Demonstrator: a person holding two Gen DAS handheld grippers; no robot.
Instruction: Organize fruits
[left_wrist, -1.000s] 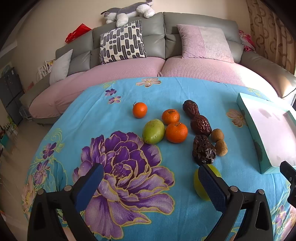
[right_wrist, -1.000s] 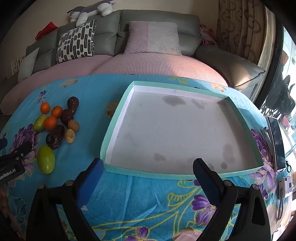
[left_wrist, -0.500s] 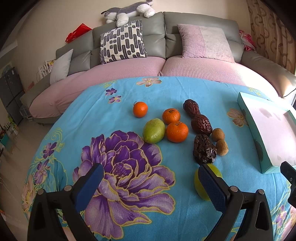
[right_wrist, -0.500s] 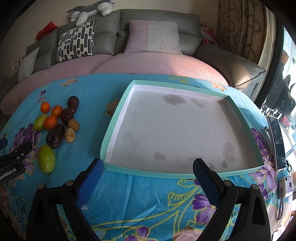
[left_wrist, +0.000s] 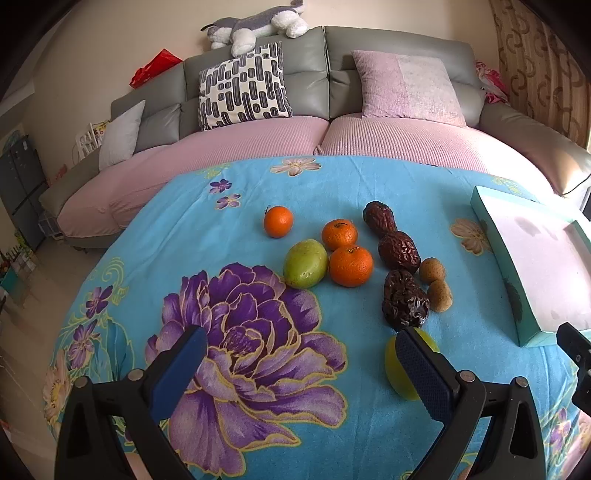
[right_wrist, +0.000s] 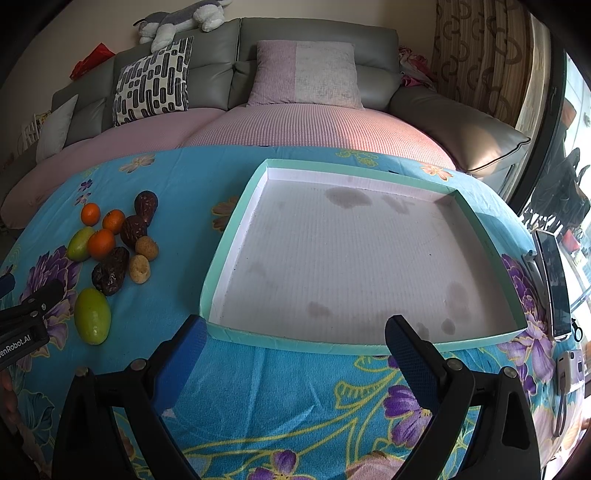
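Your left gripper (left_wrist: 299, 365) is spread wide and holds nothing, low over the purple flower (left_wrist: 251, 339) on the blue cloth (left_wrist: 207, 229). Your right gripper (right_wrist: 295, 354) is also spread wide and empty, just short of the tray (right_wrist: 236, 236), whose white floor is bare apart from stains.

All the fruit lies on the cloth to the left of the tray. Nearest the tray are two small brown fruits (left_wrist: 436, 284), touching each other. Just left of them, three dark dates (left_wrist: 400, 251) run in a line. Left again sit three oranges (left_wrist: 351, 266) and a green fruit (left_wrist: 306, 263), which touches the nearest orange. Another green fruit (left_wrist: 397, 365) lies apart, half hidden behind your left gripper's right finger. A phone (right_wrist: 554, 280) lies right of the tray.
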